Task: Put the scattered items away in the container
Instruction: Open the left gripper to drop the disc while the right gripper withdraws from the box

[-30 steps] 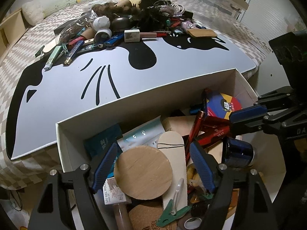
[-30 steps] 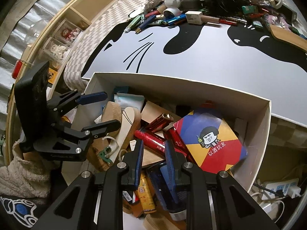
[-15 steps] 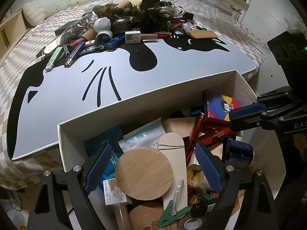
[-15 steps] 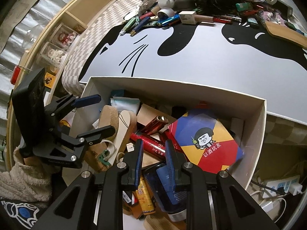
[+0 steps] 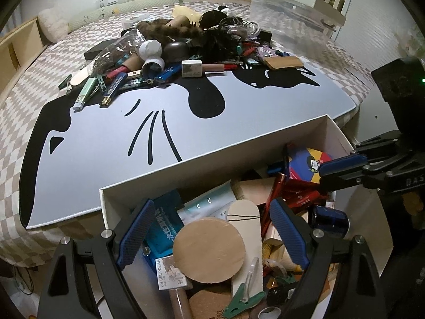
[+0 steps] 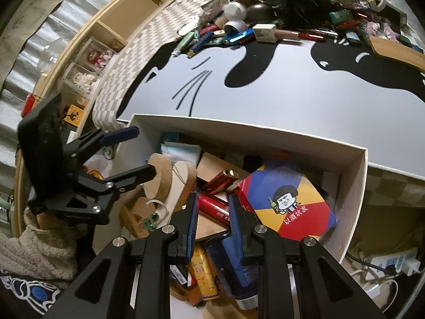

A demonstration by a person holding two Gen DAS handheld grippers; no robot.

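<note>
A white cardboard box (image 5: 212, 154) stands against the near edge of the bed, crammed with items. My left gripper (image 5: 212, 228) hangs over its left part, open. A round wooden disc (image 5: 208, 250) lies among the box's contents below and between the blue pads, which do not touch it. My right gripper (image 6: 212, 212) is over the box's right part, shut with nothing in it, above red tubes and a colourful card box (image 6: 289, 199). Each gripper shows in the other's view: left gripper (image 6: 140, 152), right gripper (image 5: 340, 170). The pile of scattered items (image 5: 186, 45) lies at the far edge of the cat-print mat (image 5: 106, 146).
A clear plastic bin (image 5: 292, 8) stands beyond the pile at the back right. A wooden shelf (image 6: 106, 40) with small boxes runs along the bed's left side. A power strip (image 6: 393, 263) lies on the floor right of the box. A fleecy sleeve (image 6: 39, 239) is at lower left.
My left gripper's jaws have spread wider around the wooden disc, which stays lying in the box. The right gripper stays shut. Neither hand has shifted noticeably.
</note>
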